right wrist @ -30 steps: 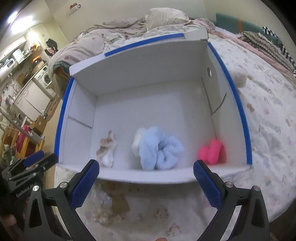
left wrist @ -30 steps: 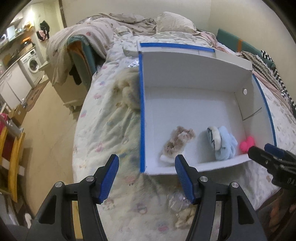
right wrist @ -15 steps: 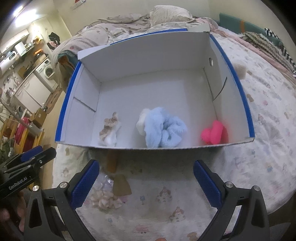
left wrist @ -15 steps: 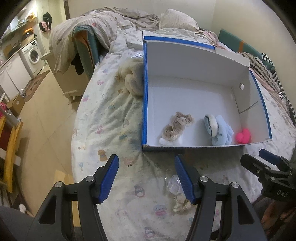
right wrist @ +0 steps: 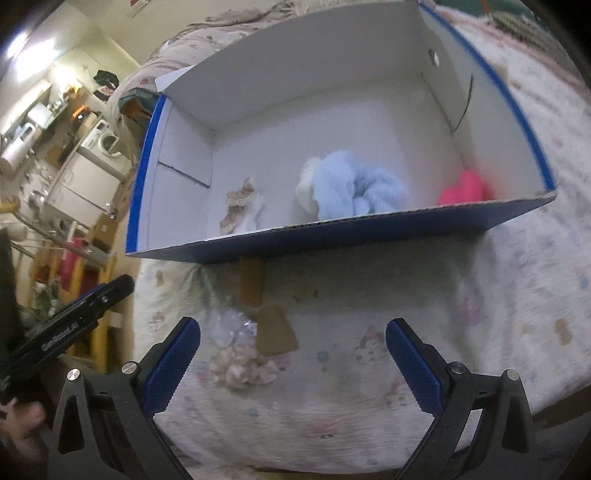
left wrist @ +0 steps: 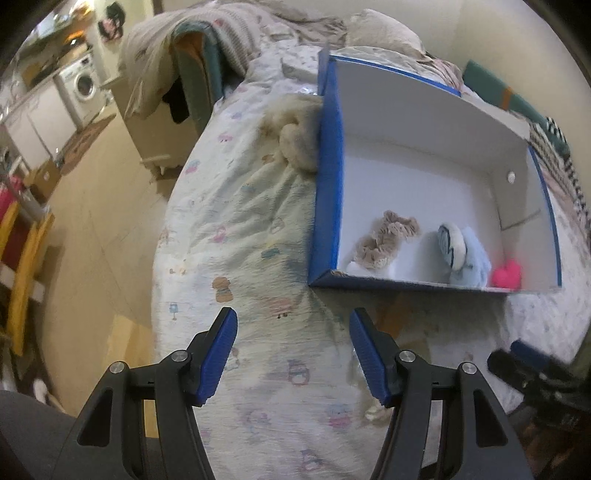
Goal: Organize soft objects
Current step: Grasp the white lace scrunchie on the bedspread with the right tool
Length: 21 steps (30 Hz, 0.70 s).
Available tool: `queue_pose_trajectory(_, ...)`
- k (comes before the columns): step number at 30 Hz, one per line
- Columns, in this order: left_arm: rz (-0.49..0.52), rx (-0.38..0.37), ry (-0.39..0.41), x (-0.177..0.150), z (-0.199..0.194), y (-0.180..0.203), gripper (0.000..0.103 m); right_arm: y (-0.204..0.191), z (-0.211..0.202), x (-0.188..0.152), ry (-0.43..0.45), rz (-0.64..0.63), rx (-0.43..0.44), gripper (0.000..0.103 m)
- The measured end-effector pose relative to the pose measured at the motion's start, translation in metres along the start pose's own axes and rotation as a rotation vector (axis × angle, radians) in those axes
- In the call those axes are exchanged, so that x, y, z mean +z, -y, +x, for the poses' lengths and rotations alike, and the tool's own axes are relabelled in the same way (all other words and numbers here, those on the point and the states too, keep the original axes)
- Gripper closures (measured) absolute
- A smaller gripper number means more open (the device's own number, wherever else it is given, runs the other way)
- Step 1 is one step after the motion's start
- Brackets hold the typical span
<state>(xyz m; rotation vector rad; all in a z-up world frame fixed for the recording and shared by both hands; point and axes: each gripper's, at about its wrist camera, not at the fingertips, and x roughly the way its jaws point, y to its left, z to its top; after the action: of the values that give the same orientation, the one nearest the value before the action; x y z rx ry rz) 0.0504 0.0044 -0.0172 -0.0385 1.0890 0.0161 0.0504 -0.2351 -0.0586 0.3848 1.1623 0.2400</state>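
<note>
A white box with blue edges [left wrist: 424,122] [right wrist: 332,236] lies on the bed. Inside it along the near wall are a beige lacy scrunchie [left wrist: 386,242] [right wrist: 240,201], a light blue fluffy item [left wrist: 469,258] [right wrist: 354,188] and a pink item [left wrist: 506,274] [right wrist: 463,188]. A pale beaded scrunchie [right wrist: 242,363] [left wrist: 376,410] with a clear wrapper [right wrist: 232,326] and a brown card tag [right wrist: 275,330] lies on the bedsheet in front of the box. My left gripper [left wrist: 293,356] is open and empty over the sheet. My right gripper [right wrist: 293,365] is open and empty, just right of the beaded scrunchie.
A fluffy beige item [left wrist: 295,136] lies on the bed against the box's left wall. The bed edge drops to the floor [left wrist: 96,229] at the left. A chair draped with blankets [left wrist: 192,66], a washing machine [left wrist: 83,83] and pillows [left wrist: 380,29] stand beyond.
Both grippers have pulled back from the box toward the near bed edge. The scrunchie and wrapper in front of the box have come into fuller view. Both grippers stay open.
</note>
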Motion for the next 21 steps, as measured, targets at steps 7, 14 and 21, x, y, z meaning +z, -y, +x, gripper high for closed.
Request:
queue_pose_trajectory(7, -0.06, -0.019, -0.013, 0.007, 0.005, -0.011, 0.043, -0.016, 0.034, -0.009, -0.146, -0.025, 0.103, 0.023)
queue_pose_trajectory(14, -0.085, -0.028, -0.035, 0.004, 0.009, -0.02, 0.043, -0.051, 0.081, -0.026, -0.29, -0.128, 0.049, 0.039)
queue_pose_trajectory(21, -0.083, -0.027, -0.059, 0.0, 0.014, -0.022, 0.043, -0.058, 0.076, -0.027, -0.276, -0.194, 0.056, 0.087)
